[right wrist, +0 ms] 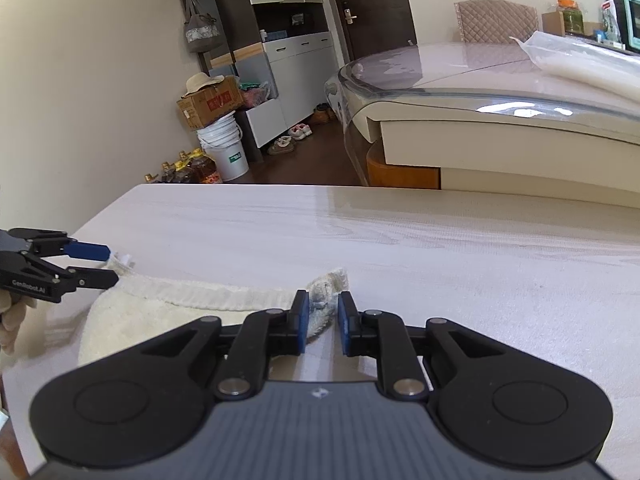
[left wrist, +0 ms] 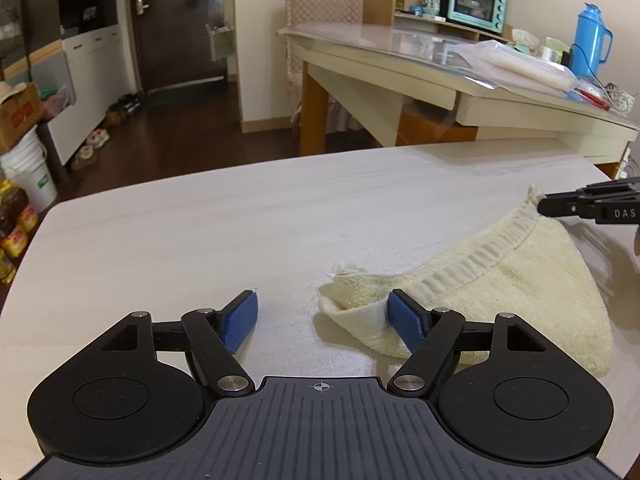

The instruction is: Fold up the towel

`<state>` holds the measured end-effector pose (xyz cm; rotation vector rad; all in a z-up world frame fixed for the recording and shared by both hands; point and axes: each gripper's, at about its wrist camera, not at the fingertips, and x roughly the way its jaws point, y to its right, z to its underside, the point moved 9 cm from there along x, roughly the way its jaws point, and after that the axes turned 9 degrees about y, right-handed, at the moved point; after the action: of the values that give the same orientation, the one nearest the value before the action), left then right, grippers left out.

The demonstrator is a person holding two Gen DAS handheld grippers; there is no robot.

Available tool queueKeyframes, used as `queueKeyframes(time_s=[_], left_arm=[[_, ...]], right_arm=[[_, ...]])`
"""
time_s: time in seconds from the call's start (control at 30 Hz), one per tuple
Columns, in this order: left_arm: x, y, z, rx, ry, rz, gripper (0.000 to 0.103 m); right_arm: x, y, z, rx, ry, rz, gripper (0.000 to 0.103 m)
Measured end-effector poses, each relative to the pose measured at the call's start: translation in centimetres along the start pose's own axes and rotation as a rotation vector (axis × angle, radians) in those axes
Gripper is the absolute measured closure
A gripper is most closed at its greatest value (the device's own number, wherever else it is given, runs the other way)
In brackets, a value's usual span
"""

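A cream towel (left wrist: 500, 296) lies folded on the pale table (left wrist: 200, 232). My left gripper (left wrist: 324, 316) is open; its right blue pad (left wrist: 404, 316) touches the towel's near corner, which sits between the jaws. My right gripper (right wrist: 323, 316) is narrowly open with the towel's other corner (right wrist: 326, 292) between its pads, which do not visibly clamp it. In the left wrist view the right gripper (left wrist: 540, 204) sits at the towel's far corner. In the right wrist view the left gripper (right wrist: 112, 266) stands open around the towel's (right wrist: 160, 312) left corner.
A larger dining table (left wrist: 400, 64) stands beyond the far edge, carrying a plastic bag (left wrist: 516, 64), a blue thermos (left wrist: 588, 40) and a teal oven (left wrist: 476, 4). Buckets, a box and oil bottles (right wrist: 192, 168) stand on the floor at left.
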<state>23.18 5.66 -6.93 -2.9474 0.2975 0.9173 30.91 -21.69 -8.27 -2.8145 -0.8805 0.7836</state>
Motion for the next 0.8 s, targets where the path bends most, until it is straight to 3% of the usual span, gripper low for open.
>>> queueKeyframes(time_s=[0.5, 0.63, 0.73, 0.8], left_arm=[[1.1, -0.5, -0.9, -0.024, -0.005, -0.045, 0.026], [0.3, -0.7, -1.2, -0.066, 0.026, -0.053, 0.029], [-1.2, -0.8, -1.7, -0.096, 0.064, -0.063, 0.029], [-2.2, -0.6, -1.6, -0.101, 0.075, -0.066, 0.029]], right_arm=[[-0.4, 0.0, 0.1, -0.028, 0.003, 0.035, 0.076], [-0.8, -0.1, -0.1, -0.036, 0.022, 0.044, 0.074], [-2.3, -0.9, -0.5, -0.055, 0.089, 0.039, 0.072], [-3.4, -2.0, -0.1, -0.058, 0.093, 0.038, 0.063]])
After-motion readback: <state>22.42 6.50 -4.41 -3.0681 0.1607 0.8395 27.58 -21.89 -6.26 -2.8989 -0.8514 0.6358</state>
